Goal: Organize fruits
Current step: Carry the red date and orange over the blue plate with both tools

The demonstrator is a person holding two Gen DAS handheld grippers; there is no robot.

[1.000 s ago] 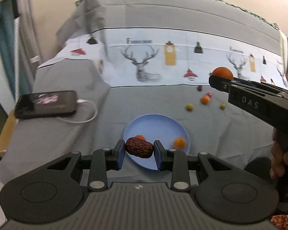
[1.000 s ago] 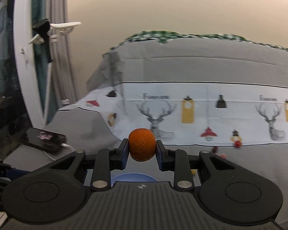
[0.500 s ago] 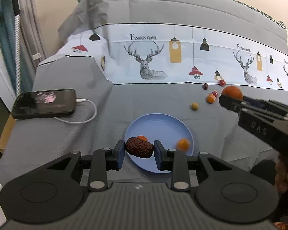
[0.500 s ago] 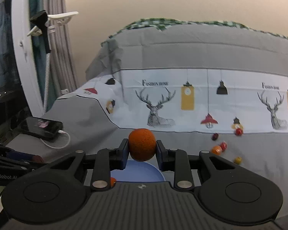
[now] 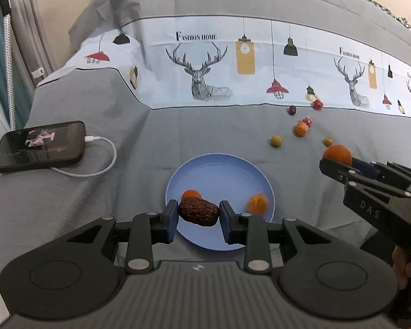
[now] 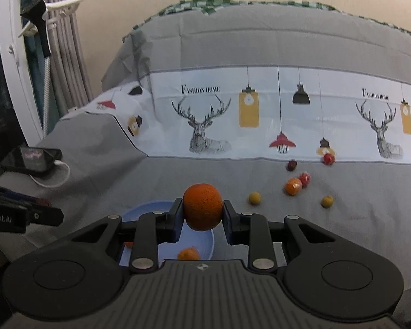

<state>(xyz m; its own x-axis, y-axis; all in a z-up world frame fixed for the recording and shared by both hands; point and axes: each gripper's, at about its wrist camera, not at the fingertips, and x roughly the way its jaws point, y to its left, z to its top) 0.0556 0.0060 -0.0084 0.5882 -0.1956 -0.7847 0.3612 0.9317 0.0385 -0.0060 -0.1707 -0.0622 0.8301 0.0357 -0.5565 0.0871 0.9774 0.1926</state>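
My left gripper (image 5: 197, 214) is shut on a wrinkled dark red date (image 5: 198, 211), held above the near part of a blue plate (image 5: 219, 170). Two small orange fruits (image 5: 257, 203) lie on that plate. My right gripper (image 6: 202, 215) is shut on a round orange (image 6: 202, 210), which hangs over the plate's (image 6: 205, 240) far right rim. From the left wrist view the right gripper (image 5: 332, 165) with its orange (image 5: 337, 155) sits off the plate's right side. Several small loose fruits (image 5: 300, 129) lie scattered on the grey cloth beyond the plate.
A black phone (image 5: 39, 145) with a white charging cable (image 5: 101, 161) lies at the left edge of the cloth-covered surface. A deer-printed cloth (image 5: 205, 74) rises behind. Curtains (image 6: 68, 54) and a white frame stand at far left.
Both grippers have sunk and come closer to the plate, which now looks larger. The right gripper's orange dropped from level with the printed band to near the plate's rim. Both grips are unchanged.
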